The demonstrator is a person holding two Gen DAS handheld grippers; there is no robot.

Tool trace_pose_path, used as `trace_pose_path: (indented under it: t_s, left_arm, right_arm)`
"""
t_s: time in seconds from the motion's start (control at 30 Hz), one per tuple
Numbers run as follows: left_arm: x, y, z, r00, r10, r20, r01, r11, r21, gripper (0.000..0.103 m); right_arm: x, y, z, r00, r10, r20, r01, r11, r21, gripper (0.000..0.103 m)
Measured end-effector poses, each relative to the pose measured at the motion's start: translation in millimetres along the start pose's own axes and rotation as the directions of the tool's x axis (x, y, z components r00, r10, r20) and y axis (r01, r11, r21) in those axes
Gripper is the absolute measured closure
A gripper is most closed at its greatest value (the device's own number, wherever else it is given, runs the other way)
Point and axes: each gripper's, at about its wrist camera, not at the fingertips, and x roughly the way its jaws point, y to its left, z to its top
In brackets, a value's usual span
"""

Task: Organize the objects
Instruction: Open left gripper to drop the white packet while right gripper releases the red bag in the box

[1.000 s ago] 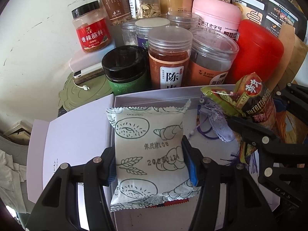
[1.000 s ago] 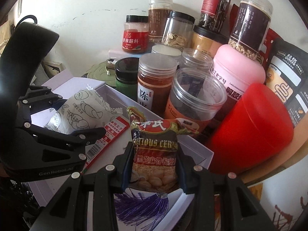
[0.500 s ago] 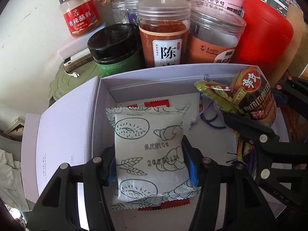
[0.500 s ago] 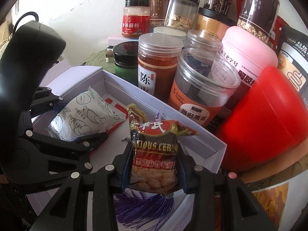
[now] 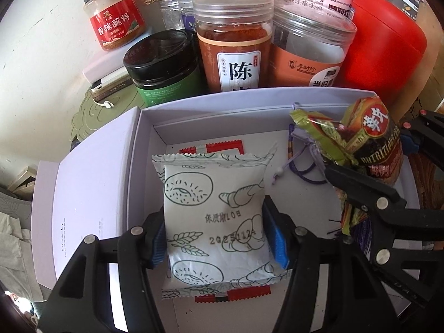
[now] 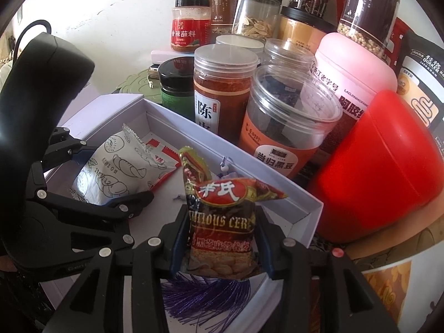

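Two packets over one shallow white cardboard box (image 5: 211, 102). Low centre of left view: left gripper (image 5: 215, 238) clamped on white printed snack sachet (image 5: 213, 211), above red-edged flat sachet (image 5: 211, 148) on box floor. Right gripper (image 6: 219, 238), jaws just opening, pads close beside dark cereal packet (image 6: 222, 222), over purple tassel (image 6: 205, 297). Advised: lower before letting go, clear of far wall and jars (image 5: 233, 41) at frame top.
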Motion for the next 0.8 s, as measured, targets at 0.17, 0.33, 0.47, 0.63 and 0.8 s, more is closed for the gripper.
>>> trace_pose_path:
  t_s: [0.17, 0.33, 0.47, 0.63, 0.8]
  left_arm:
    - [-11, 4, -3, 1.0, 0.009, -0.004, -0.01, 1.0, -0.025, 0.042]
    - [-28, 6, -3, 0.999, 0.021, 0.028, -0.02, 0.999, -0.039, 0.04]
    - [-39, 8, -3, 0.999, 0.038, 0.034, -0.037, 0.998, -0.041, 0.04]
    - [-59, 10, -4, 0.996, 0.062, 0.059, -0.059, 0.997, -0.042, 0.04]
    - [-81, 12, -8, 0.995, 0.065, 0.079, -0.061, 0.997, -0.057, 0.04]
  right_arm:
    - [-4, 0, -6, 1.0, -0.023, -0.006, 0.023, 1.0, 0.006, 0.052]
    - [-13, 3, -11, 1.0, -0.02, 0.0, 0.02, 1.0, 0.012, 0.052]
    - [-19, 3, -14, 1.0, -0.028, 0.002, 0.028, 1.0, 0.005, 0.052]
    - [-25, 11, -6, 0.999, -0.04, 0.016, 0.04, 0.999, -0.012, 0.052]
    - [-52, 17, -6, 0.998, -0.04, 0.055, 0.042, 0.999, -0.022, 0.052]
